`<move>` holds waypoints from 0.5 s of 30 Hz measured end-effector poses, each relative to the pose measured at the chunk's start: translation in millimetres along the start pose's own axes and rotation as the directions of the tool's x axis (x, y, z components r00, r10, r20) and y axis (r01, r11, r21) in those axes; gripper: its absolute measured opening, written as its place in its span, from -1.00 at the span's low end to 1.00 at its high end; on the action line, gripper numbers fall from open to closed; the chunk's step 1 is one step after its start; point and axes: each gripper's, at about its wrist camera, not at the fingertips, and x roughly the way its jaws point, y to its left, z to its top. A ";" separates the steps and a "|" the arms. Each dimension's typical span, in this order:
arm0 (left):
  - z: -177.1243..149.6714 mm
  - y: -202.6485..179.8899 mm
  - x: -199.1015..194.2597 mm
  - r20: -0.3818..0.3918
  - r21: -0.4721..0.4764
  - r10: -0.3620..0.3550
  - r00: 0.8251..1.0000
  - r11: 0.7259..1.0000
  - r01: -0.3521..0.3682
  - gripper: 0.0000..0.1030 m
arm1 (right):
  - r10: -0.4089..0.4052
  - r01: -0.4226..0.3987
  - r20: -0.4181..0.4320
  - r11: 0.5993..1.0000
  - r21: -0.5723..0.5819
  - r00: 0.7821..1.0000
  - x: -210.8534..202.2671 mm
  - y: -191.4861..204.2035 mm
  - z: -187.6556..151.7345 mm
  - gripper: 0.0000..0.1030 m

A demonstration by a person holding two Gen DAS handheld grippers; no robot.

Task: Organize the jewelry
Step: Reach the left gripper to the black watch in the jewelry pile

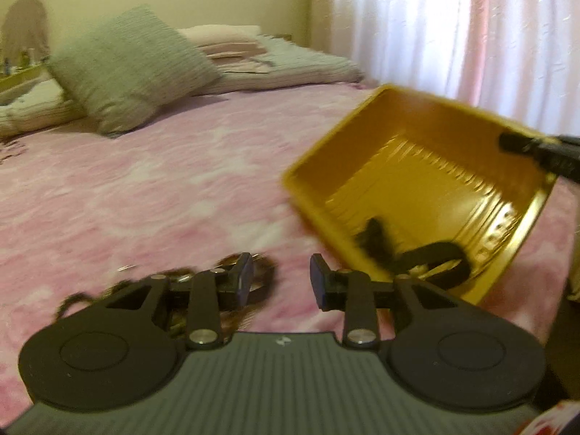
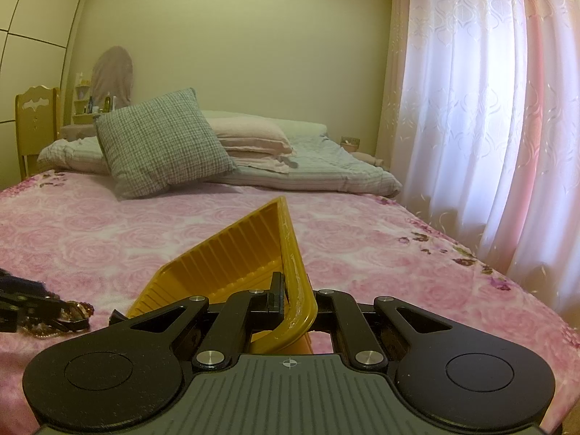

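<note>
On pink floral bed (image 2: 145, 224), yellow tray (image 1: 417, 181) tilted, one rim lifted, dark jewelry pieces (image 1: 409, 253) slid to low end. More jewelry (image 1: 224, 290) heaped on blanket beside tray. Right gripper (image 2: 295, 301) clamped on tray rim. Left gripper (image 1: 281, 282) spread apart, holding nothing, low over heap. Checked pillow (image 2: 163, 145) at bed head, white curtain (image 2: 471, 108) on right.
</note>
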 end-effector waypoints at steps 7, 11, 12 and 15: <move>-23.3 36.6 -15.7 -0.027 -0.012 0.106 0.994 0.994 -0.106 -0.41 | -0.002 0.002 -0.001 1.000 -0.001 1.000 0.2 0.2 0.4 -0.87; -32.7 48.2 -21.1 -0.040 -0.012 0.148 0.988 0.989 -0.149 -0.41 | -0.003 0.003 -0.002 1.000 -0.003 1.000 0.5 -0.3 0.7 -0.87; -34.0 50.6 -21.7 -0.041 -0.016 0.153 0.987 0.988 -0.153 -0.41 | -0.003 0.003 -0.002 1.000 -0.004 1.000 0.5 -0.7 0.9 -0.87; -35.6 55.4 -21.0 -0.043 -0.022 0.169 0.985 0.985 -0.170 -0.41 | -0.003 0.003 -0.004 1.000 -0.003 1.000 0.8 -0.6 1.3 -0.87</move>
